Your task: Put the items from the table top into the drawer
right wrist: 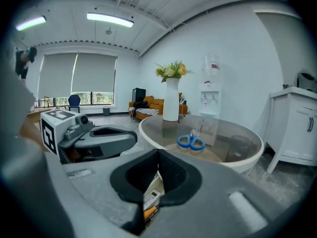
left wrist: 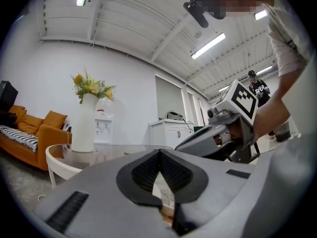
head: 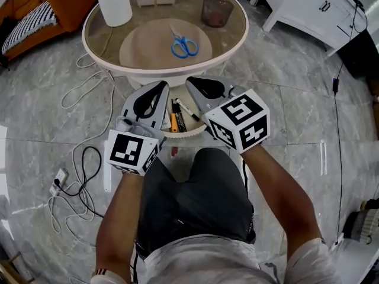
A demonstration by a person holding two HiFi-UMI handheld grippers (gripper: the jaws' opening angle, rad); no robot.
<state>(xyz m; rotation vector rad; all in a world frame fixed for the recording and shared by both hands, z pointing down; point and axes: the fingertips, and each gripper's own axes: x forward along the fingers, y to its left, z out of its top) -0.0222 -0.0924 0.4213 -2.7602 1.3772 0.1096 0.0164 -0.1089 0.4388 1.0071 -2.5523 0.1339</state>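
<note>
Though unseen in left gripper view, scissors (head: 185, 45) rest on table (head: 166, 71)

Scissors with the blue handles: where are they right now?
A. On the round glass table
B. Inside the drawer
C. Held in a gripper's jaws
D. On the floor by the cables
A: the head view shows the scissors lying flat on the round glass table, with nothing holding them.

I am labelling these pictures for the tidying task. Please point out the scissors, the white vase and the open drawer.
scissors (head: 184, 44): head view, where the blue handles join.
white vase (head: 113, 5): head view, on its body.
open drawer (head: 180, 134): head view, on its white front rim.
</note>
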